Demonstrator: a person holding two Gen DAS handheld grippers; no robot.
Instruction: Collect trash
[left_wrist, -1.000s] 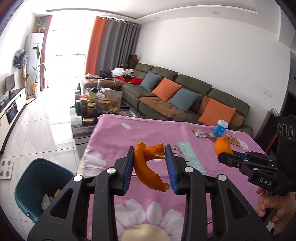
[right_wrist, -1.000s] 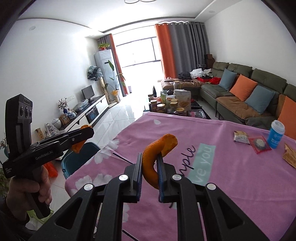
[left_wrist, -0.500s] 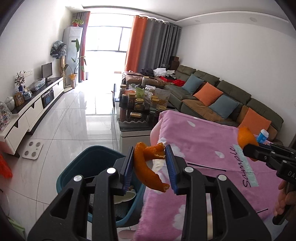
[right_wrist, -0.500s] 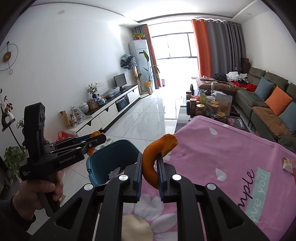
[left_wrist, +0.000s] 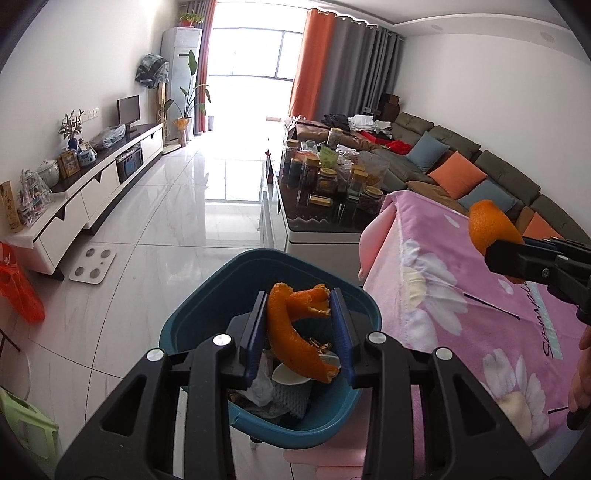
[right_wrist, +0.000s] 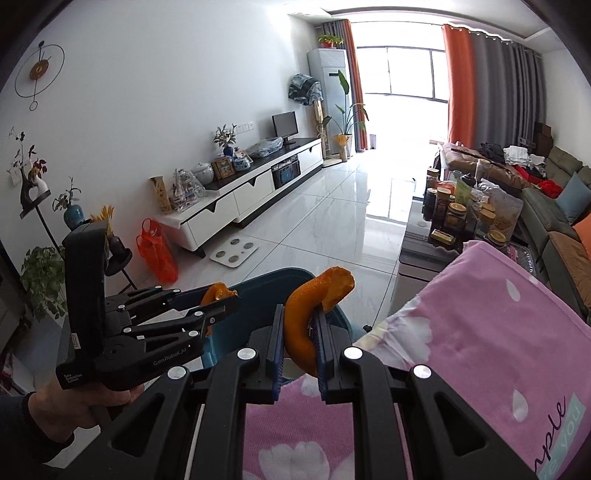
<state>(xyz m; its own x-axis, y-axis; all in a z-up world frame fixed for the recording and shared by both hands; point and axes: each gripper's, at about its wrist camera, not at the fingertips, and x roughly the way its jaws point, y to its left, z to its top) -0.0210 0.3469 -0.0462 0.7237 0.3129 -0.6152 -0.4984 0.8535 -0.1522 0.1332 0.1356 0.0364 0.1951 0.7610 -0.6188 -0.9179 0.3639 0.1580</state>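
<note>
Your left gripper (left_wrist: 299, 325) holds a long curled strip of orange peel (left_wrist: 295, 332), its blue pads pressed to the strip's two ends with a gap showing around the middle. Directly beneath and ahead of that claw sits the teal trash bin (left_wrist: 207, 306), so the strip hangs over the bin's open mouth. Inside the bin, below the fingers, you can see crumpled paper and a white cup-like piece (left_wrist: 295, 374) among other scraps.

Your right gripper (right_wrist: 298, 332) is closed narrowly on a second orange peel piece (right_wrist: 314, 302), a thick hooked curl that rises out above the fingertips and bends to the right. Below this claw is the pink flowered tablecloth (right_wrist: 491, 354) at the table's corner; the bin's rim (right_wrist: 291, 273) shows just past the fingertips, partly hidden behind them. To the left of this claw, your left gripper appears side-on with the tip of its peel strip poking up between the fingers.

From the left wrist view, the right gripper enters at the right edge, over the tablecloth, beside the bin rather than above it. Farther ahead of both claws stand a coffee table crowded with jars (left_wrist: 332, 181), a white scale on the tiled floor (left_wrist: 92, 264), and the green sofa (left_wrist: 480, 162) along the right wall.
</note>
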